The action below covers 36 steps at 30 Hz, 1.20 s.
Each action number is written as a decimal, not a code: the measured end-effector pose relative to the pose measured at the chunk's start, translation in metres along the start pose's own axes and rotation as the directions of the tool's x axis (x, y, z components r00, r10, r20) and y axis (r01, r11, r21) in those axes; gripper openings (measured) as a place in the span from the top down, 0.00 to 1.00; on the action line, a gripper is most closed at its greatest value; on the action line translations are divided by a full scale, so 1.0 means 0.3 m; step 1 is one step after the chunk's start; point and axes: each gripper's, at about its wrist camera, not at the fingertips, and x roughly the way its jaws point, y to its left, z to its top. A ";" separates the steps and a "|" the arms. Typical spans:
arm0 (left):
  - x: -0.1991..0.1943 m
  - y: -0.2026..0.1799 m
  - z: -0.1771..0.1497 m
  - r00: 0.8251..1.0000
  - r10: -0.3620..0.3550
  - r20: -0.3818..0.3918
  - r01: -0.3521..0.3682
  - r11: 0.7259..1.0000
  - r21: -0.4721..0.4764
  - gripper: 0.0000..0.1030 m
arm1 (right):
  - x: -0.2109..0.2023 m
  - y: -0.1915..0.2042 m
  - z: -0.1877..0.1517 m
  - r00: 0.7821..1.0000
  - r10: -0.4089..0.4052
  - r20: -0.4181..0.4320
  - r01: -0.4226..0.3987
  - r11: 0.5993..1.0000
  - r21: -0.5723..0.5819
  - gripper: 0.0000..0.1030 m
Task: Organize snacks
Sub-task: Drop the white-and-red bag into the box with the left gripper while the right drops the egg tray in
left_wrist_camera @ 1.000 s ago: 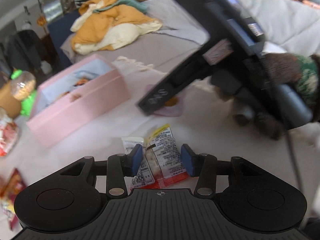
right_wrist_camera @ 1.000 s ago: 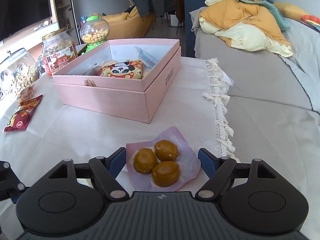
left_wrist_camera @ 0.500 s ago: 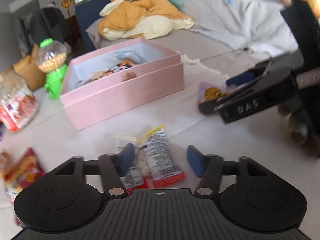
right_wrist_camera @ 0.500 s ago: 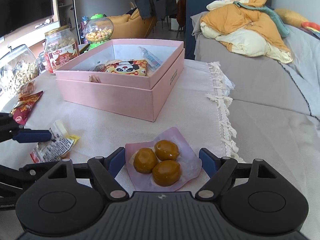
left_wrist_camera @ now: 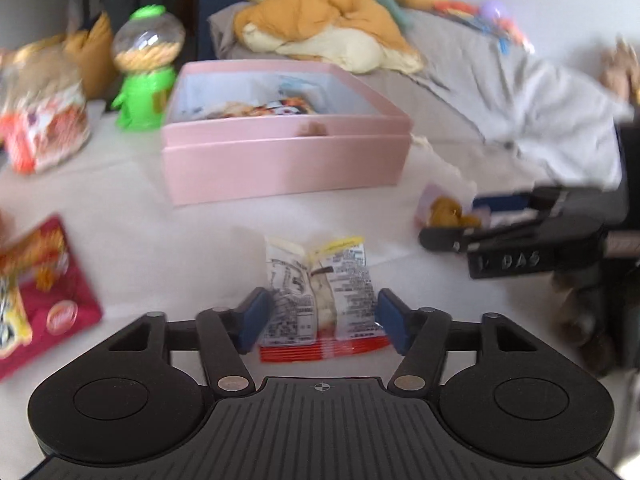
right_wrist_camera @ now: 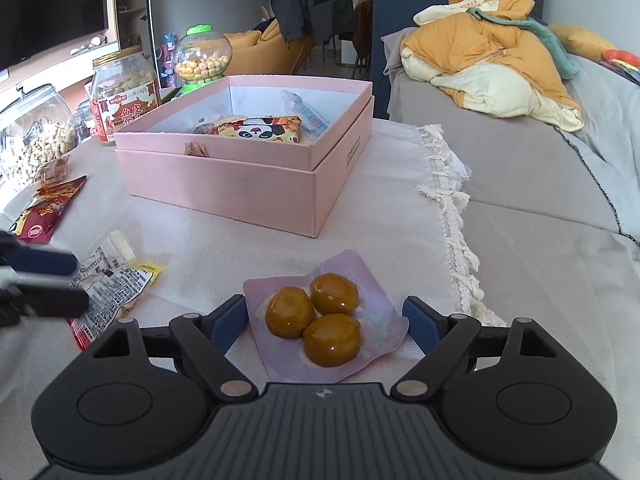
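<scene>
Left claw (left_wrist_camera: 318,318) has swung square to the box (left_wrist_camera: 286,168) ahead, released around the packet (left_wrist_camera: 320,300); right claw (right_wrist_camera: 326,320) stays released around the plums (right_wrist_camera: 316,318), both ungrasped.

We look low and close along each gripper across the worktop (right_wrist_camera: 200,248). Both views face and share the pink box (left_wrist_camera: 280,168) (right_wrist_camera: 248,176), each catching the other gripper.

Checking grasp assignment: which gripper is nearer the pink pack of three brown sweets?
Right. The right gripper straddles the pink pack, fingers open either side. The left gripper sits apart, around the white wrapper.
</scene>
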 end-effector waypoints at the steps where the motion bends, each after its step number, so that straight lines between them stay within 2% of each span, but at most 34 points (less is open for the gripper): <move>1: 0.010 -0.019 0.002 1.000 0.018 -0.003 -0.017 0.999 0.032 0.31 | 0.000 0.002 0.000 1.000 -0.002 0.000 0.002 1.000 -0.001 0.18; 3: 0.019 -0.040 0.002 0.999 0.036 -0.012 -0.035 0.997 0.075 0.31 | 0.002 0.010 0.001 1.000 -0.009 -0.001 0.009 1.000 -0.011 0.18; 5: 0.017 -0.042 0.004 1.000 0.030 -0.009 -0.029 0.994 0.101 0.36 | -0.006 0.021 0.001 1.000 -0.016 0.007 0.016 0.999 -0.031 0.21; 8: -0.007 -0.023 -0.003 0.999 0.023 0.022 -0.025 0.995 0.096 0.41 | -0.032 0.035 0.004 1.000 -0.009 0.026 0.011 0.999 -0.049 0.26; 13: -0.070 0.014 0.013 0.994 0.011 0.106 -0.018 0.998 0.061 0.41 | -0.090 0.061 0.028 0.998 0.016 0.061 -0.012 0.997 -0.073 0.27; 17: -0.157 0.061 0.086 0.976 -0.012 0.215 0.008 1.000 0.022 0.41 | -0.156 0.072 0.085 0.993 0.031 0.112 -0.023 0.997 -0.072 0.27; 21: -0.169 0.137 0.273 0.947 -0.027 0.321 0.034 0.999 -0.017 0.41 | -0.209 0.068 0.237 0.979 0.036 0.202 -0.025 0.998 -0.056 0.27; 22: -0.136 0.162 0.328 0.945 -0.046 0.325 0.059 0.998 -0.028 0.41 | -0.208 0.067 0.293 0.975 0.034 0.221 -0.024 0.999 -0.048 0.27; 23: -0.082 0.192 0.381 0.950 -0.073 0.304 0.095 0.994 -0.060 0.41 | -0.200 0.064 0.353 0.972 0.035 0.232 -0.029 0.999 -0.032 0.27; 25: 0.070 0.259 0.455 0.969 -0.154 0.193 0.187 0.969 -0.163 0.41 | -0.160 0.052 0.482 0.971 0.046 0.236 -0.054 0.998 0.027 0.25; 26: 0.137 0.287 0.467 0.972 -0.177 0.153 0.206 0.956 -0.209 0.41 | -0.128 0.049 0.543 0.971 0.059 0.230 -0.073 0.996 0.049 0.18; 28: 0.199 0.322 0.463 0.980 -0.147 0.135 0.178 0.947 -0.265 0.43 | -0.046 0.063 0.634 0.981 0.061 0.183 -0.072 0.996 0.054 0.17; 30: 0.189 0.354 0.442 0.973 -0.159 0.166 0.200 0.940 -0.275 0.43 | 0.032 0.095 0.675 0.993 0.023 0.119 -0.028 0.999 0.045 0.17; 33: 0.134 0.408 0.398 0.960 -0.211 0.184 0.256 0.928 -0.272 0.43 | 0.088 0.143 0.664 0.998 -0.008 0.067 0.008 1.000 0.007 0.17; 36: 0.044 0.495 0.349 0.965 -0.173 0.195 0.222 0.939 -0.264 0.43 | 0.110 0.154 0.640 0.999 0.005 0.051 -0.007 0.999 0.037 0.17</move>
